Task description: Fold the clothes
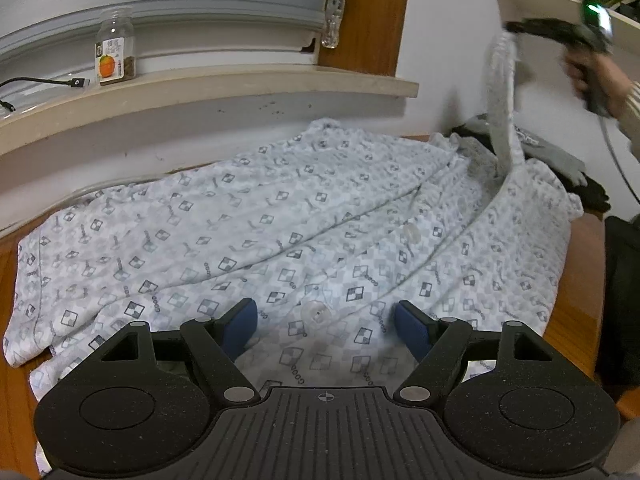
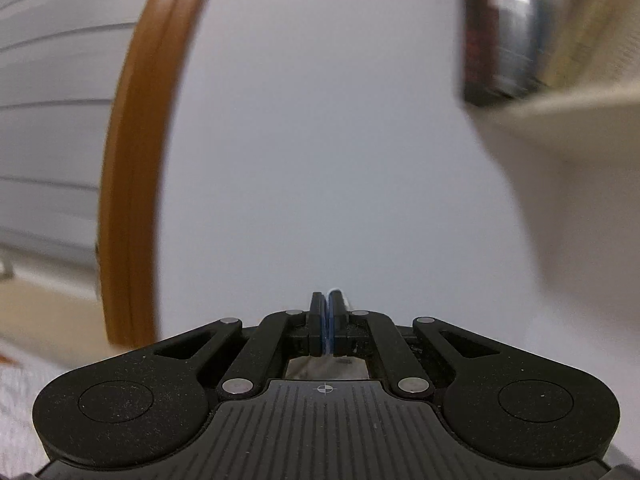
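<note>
Left wrist view: left gripper (image 1: 326, 322) w/ fingers spread, empty, over patterned shirt (image 1: 280, 240) lying flat, unfolded on table (image 1: 576, 320). Right gripper (image 1: 516, 28) lifts shirt's sleeve (image 1: 502, 120) high. Right wrist view: right gripper (image 2: 328, 320) pads pressed together, sliver of cloth pinched. Folding barely begun imo.

Patterned shirt (image 1: 280, 232) flat, sleeve (image 1: 502, 120) lifted
</note>
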The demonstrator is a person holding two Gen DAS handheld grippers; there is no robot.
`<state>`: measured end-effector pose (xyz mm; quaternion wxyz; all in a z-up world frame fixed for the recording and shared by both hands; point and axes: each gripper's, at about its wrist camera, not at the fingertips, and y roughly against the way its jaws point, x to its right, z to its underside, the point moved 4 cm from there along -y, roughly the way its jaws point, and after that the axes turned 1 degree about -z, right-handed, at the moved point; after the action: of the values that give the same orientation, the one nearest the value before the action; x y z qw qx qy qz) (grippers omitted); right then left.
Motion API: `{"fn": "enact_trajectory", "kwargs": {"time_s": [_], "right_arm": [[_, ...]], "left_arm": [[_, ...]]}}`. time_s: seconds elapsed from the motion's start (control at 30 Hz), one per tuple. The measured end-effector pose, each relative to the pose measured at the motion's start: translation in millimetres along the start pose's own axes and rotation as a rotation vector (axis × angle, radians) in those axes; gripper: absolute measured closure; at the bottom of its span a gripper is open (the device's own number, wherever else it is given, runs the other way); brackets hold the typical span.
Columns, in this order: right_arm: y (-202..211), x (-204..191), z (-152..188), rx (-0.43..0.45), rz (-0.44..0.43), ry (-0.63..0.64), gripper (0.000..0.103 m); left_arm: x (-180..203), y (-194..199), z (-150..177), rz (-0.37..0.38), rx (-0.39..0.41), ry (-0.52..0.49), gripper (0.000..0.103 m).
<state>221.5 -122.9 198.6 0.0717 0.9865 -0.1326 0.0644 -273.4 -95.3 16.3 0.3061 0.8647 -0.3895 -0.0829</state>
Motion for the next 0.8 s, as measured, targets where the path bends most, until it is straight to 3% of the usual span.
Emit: {"fn": "enact_trajectory", "kwargs": {"time_s": [0.1, 0.2, 0.4, 0.63, 0.7, 0.73, 0.77, 0.8], "right_arm": [[-25.4, -21.9, 14.2, -0.131, -0.075, 0.003, 0.083], [-20.9, -29.5, 45.4, -0.200, -0.098, 0.058, 0.079], [2.7, -11.3, 130.9, -0.442, -0.211, -0.003, 0.063], [36.5, -23.9, 185.5, -0.585, -0.330, -0.142, 0.058], [36.4, -26.5, 186.6, -0.592, -0.338, -0.167, 0.063], [36.9, -29.0, 181.2, -0.571, -0.341, -0.153, 0.090], [38.1, -31.9, 173.4, -0.536, -0.345, -0.130, 0.099], [39.4, -34.9, 165.6, -0.501, -0.349, -0.106, 0.101]], "left_arm": [[-0.2, 0.2, 0.1, 0.001, 0.000, 0.002, 0.024], [-0.1, 0.3, 0.2, 0.001, 0.000, 0.002, 0.024], [0.0, 0.2, 0.1, -0.003, 0.002, 0.006, 0.023], [-0.7, -0.2, 0.0, -0.009, 0.002, 0.012, 0.023], [-1.0, -0.2, -0.1, -0.009, 0.002, 0.012, 0.023], [-1.3, -0.1, -0.2, -0.008, 0.002, 0.014, 0.023], [-1.5, 0.0, -0.2, -0.008, 0.003, 0.015, 0.023], [-1.7, 0.1, -0.1, -0.008, 0.003, 0.016, 0.023]]}}
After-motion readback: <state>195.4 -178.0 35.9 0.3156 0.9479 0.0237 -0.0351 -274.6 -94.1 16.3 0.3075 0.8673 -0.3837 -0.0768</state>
